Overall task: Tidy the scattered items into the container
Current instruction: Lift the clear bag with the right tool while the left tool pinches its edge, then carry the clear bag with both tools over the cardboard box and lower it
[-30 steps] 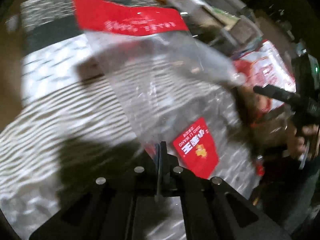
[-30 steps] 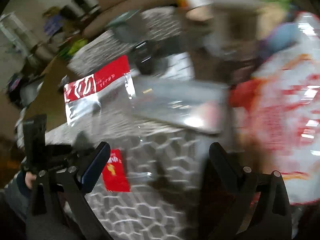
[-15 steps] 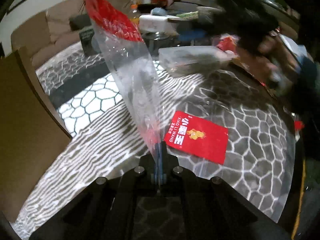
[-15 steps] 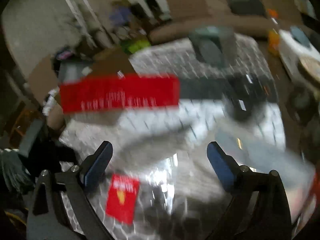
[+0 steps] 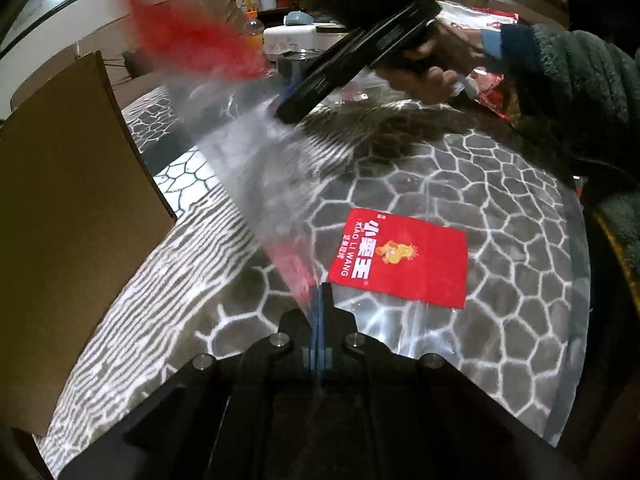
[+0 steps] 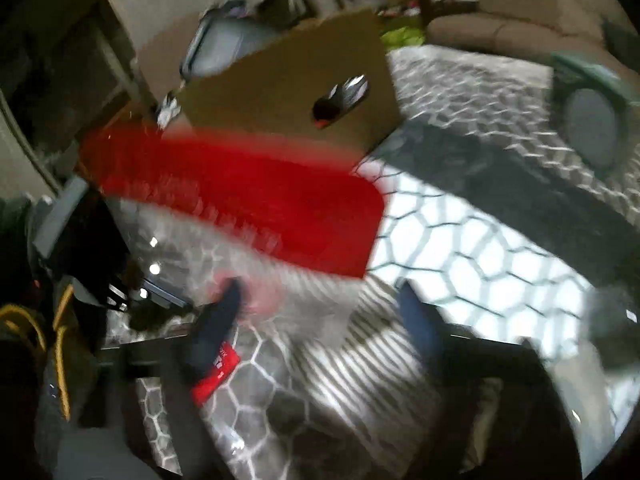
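Change since the earlier frames: the clear bag (image 5: 256, 168) with the red top strip is now being swung and is blurred, where half a second ago it was standing sharp and upright above the left tool; the right tool (image 6: 320, 316) has been brought in close to the bag, and its jaws have just been closing.
Left tool (image 5: 318, 320): is being kept shut on the lower edge of the clear bag, with the thin plastic pinched between the blue pads.
Right tool: is being held with its jaws partly apart; the bag's blurred plastic is lying in front of and between the blue fingers (image 6: 416, 316), but whether the pads are pressing on it cannot be told.
Clear bag: is being lifted off the table, its red strip (image 6: 248, 204) streaked by motion and hanging just in front of the cardboard box (image 6: 288, 92).
Red packet (image 5: 400, 256): is lying flat on the table, just beside the left tool's tip, with white lettering and a small yellow figure on it.
Table (image 5: 480, 184): is being covered by a cloth with a grey and white honeycomb pattern.
Cardboard box: is standing at the table's edge, a dark opening showing in its side in the right wrist view.
Person's hand (image 5: 428, 68): is gripping the right tool's handle, a dark fleecy sleeve (image 5: 560, 76) behind it.
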`<state>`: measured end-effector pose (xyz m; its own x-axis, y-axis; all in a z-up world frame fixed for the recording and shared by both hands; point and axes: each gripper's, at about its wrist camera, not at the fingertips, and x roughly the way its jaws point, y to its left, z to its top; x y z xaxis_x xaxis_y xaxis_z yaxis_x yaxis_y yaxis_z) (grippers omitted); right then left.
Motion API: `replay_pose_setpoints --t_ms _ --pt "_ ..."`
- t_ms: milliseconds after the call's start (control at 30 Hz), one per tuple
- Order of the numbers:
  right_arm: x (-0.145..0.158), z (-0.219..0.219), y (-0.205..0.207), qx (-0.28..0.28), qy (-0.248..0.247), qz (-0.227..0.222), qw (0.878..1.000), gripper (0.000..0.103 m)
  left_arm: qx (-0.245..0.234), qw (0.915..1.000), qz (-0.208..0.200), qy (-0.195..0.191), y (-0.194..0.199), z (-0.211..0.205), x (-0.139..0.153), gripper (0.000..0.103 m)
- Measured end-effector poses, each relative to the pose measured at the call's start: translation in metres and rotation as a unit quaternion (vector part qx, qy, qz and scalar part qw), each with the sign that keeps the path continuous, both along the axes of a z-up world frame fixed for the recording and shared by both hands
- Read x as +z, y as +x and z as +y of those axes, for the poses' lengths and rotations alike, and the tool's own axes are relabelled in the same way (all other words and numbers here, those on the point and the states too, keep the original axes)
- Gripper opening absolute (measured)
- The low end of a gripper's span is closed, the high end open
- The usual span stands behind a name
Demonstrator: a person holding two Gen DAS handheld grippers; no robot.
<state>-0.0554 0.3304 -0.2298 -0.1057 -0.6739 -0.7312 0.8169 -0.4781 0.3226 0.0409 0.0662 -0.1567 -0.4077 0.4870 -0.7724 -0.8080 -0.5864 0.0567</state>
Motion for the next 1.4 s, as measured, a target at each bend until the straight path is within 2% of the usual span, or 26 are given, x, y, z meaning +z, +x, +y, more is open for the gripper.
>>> replay_pose_setpoints --t_ms 67,133,167,233,333,433,500,667,767,900,1033,1067,1200,1400 --pt "-0.006 -0.012 0.003 0.011 0.003 0.013 1.0 0.042 0.006 1.0 -0.004 0.007 -0.002 -0.004 0.002 0.0" --pt "-0.008 -0.013 0.002 0.012 0.0 0.014 1.0 0.022 0.013 0.9998 -0.008 0.01 -0.002 -0.01 0.002 0.0" --pt "-0.009 -0.013 0.0 0.013 -0.003 0.007 1.0 0.005 0.019 0.9998 -0.005 0.009 -0.003 -0.014 0.001 0.0" --pt "-0.008 -0.012 0.0 0.018 -0.007 0.001 1.0 0.004 0.03 0.9994 -0.005 0.016 -0.002 -0.022 0.001 0.0" --pt "-0.003 -0.02 0.005 0.023 0.008 0.02 0.999 0.003 0.06 0.998 -0.006 0.019 -0.006 -0.027 0.002 0.0" --pt "0.014 -0.03 0.02 0.012 0.041 0.072 0.996 0.001 0.087 0.9958 -0.002 0.027 -0.01 -0.029 0.008 0.0" --pt "0.025 -0.038 0.037 -0.003 0.077 0.119 0.99 0.001 0.108 0.9936 -0.002 0.035 -0.016 -0.03 0.014 0.0" --pt "0.054 -0.04 0.075 -0.07 0.113 0.16 0.978 0.001 0.15 0.9865 0.0 0.065 -0.023 -0.036 0.038 0.0" --pt "0.08 -0.041 0.104 -0.112 0.118 0.185 0.969 0.001 0.167 0.9834 0.02 0.07 -0.015 -0.035 0.056 0.0" --pt "0.111 -0.048 0.142 -0.198 0.123 0.221 0.947 0.001 0.195 0.9764 0.051 0.077 0.006 -0.04 0.088 0.0" --pt "0.135 -0.07 0.177 -0.234 0.135 0.245 0.931 0.001 0.224 0.9679 0.093 0.064 0.028 -0.05 0.12 0.0" --pt "0.141 -0.075 0.185 -0.238 0.128 0.248 0.93 0.001 0.237 0.9645 0.094 0.068 0.031 -0.056 0.128 0.0" --pt "0.17 -0.1 0.2 -0.219 0.082 0.231 0.944 0.001 0.282 0.9523 0.081 0.084 0.039 -0.088 0.165 0.0" --pt "0.227 -0.13 0.179 -0.202 0.032 0.23 0.952 0.001 0.298 0.9476 0.086 0.077 0.036 -0.132 0.224 0.0"
